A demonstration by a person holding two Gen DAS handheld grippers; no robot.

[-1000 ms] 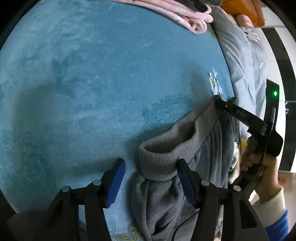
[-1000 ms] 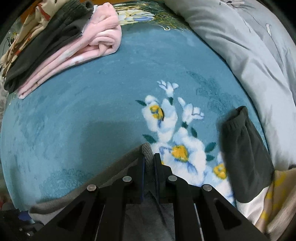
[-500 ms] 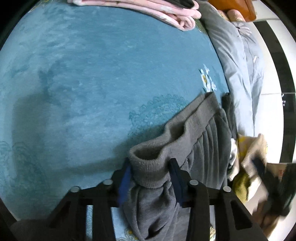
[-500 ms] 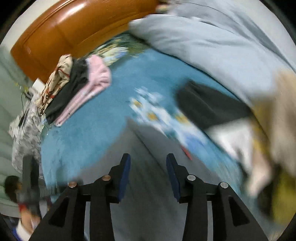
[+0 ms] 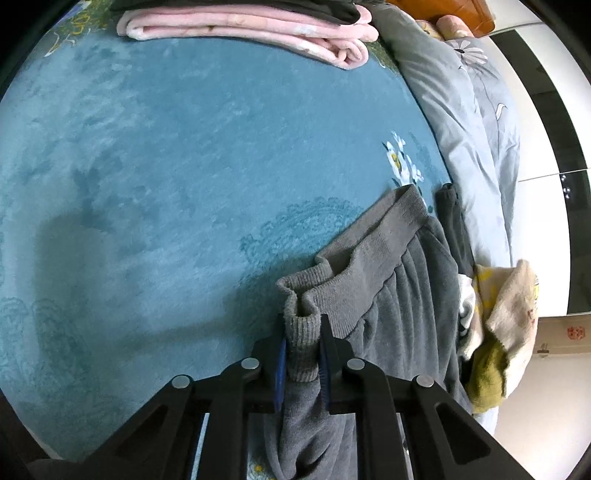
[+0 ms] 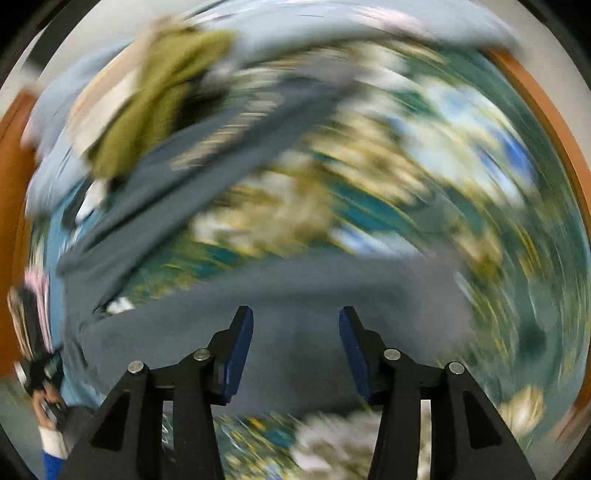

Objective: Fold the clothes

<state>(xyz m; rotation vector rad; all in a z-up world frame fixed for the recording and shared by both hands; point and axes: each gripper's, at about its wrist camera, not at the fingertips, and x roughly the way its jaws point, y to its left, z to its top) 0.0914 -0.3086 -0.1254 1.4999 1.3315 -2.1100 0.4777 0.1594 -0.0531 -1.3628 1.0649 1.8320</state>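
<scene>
My left claw (image 5: 302,352) is pinched narrow on the ribbed waistband of the grey trousers (image 5: 388,295), which trail back under it and off to its right on the blue blanket (image 5: 166,166). Ahead and to its left the blanket lies bare up to the folded pink garment (image 5: 258,33) at the far edge. My right claw (image 6: 295,350) gapes wide, gripping nothing, over blurred grey cloth.

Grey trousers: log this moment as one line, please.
left gripper: shut on grey trousers waistband | right gripper: open, view blurred | surface: blue blanket
</scene>
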